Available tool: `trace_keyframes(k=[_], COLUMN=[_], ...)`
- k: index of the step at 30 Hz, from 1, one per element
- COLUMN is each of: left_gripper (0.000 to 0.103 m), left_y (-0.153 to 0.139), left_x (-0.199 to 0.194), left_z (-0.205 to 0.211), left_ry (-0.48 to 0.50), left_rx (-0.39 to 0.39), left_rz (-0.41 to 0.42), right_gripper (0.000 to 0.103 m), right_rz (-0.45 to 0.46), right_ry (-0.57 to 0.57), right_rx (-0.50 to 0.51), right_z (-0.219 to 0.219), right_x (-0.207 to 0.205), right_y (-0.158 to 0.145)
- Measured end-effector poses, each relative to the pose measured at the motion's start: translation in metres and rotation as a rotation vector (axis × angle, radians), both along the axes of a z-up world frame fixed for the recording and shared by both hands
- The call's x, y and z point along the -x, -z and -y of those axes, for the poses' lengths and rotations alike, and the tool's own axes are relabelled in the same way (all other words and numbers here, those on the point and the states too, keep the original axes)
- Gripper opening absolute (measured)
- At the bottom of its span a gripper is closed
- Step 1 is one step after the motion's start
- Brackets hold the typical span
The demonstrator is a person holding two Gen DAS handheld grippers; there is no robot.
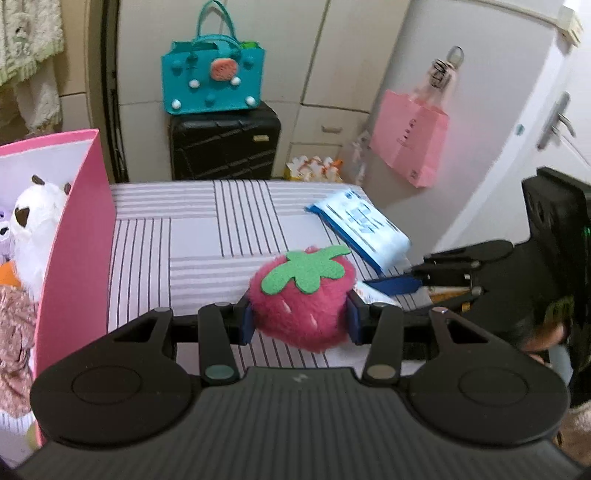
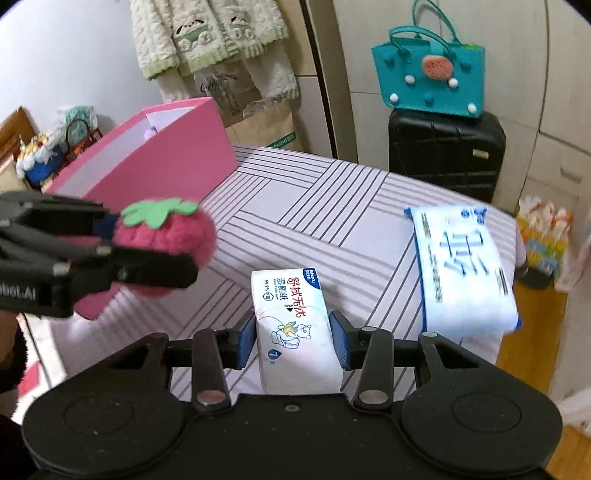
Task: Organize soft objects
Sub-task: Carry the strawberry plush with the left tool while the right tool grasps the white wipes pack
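Note:
My left gripper [image 1: 300,316] is shut on a pink plush strawberry [image 1: 303,295] with a green felt leaf, held above the striped table [image 1: 192,236]. It also shows in the right wrist view [image 2: 166,240], close to the pink box [image 2: 155,162]. The pink box [image 1: 77,236] at the left holds a white plush panda [image 1: 33,221] and other soft toys. My right gripper [image 2: 293,339] is shut on a small white wet-wipes pack [image 2: 291,325] above the table's near edge. A larger blue-and-white tissue pack [image 2: 461,269] lies on the table at right, also in the left wrist view [image 1: 362,225].
A black suitcase [image 1: 223,142] with a teal felt bag [image 1: 212,79] on top stands behind the table. A pink paper bag [image 1: 410,140] hangs on the white cupboard at right. Fleece clothes [image 2: 210,33] hang behind the box.

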State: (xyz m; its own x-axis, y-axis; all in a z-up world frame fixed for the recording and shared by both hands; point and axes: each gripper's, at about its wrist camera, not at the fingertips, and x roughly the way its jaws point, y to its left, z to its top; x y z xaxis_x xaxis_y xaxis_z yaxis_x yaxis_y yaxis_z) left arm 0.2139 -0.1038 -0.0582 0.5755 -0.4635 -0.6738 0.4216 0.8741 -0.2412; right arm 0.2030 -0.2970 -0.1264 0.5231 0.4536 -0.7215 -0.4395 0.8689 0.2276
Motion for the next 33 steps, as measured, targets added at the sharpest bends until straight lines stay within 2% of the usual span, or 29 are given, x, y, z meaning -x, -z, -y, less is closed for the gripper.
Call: trace_keyframes(k=[7,17,23,33], left_gripper=[0.045,0.045,0.045,0.045], left_y=[-0.012,-0.037,-0.053,-0.074], left_x=[0.028,0.070,0.093,0.116], left_z=[-0.012,-0.041,-0.057,-0.092], left_ry=[0.087,0.187,0.198,0.190], left_rx=[-0.036,-0.043,-0.057,-0.065], left_rz=[-0.040,-0.104,-0.072,-0.103], right_gripper=[0.048,0.046,0.045,0.045], right_rz=[-0.038,-0.029,-0.015,-0.015], right_ry=[0.007,-0.028,-0.059,-0.154], right_rx=[-0.064,-0.052,-0.075,-0.070], right_z=[0.000,-0.022,-0.035,-0.066], right_x=[0.033,0.078,0.093,0.108], right_y=[-0.016,-0.051,-0.063,-0.091])
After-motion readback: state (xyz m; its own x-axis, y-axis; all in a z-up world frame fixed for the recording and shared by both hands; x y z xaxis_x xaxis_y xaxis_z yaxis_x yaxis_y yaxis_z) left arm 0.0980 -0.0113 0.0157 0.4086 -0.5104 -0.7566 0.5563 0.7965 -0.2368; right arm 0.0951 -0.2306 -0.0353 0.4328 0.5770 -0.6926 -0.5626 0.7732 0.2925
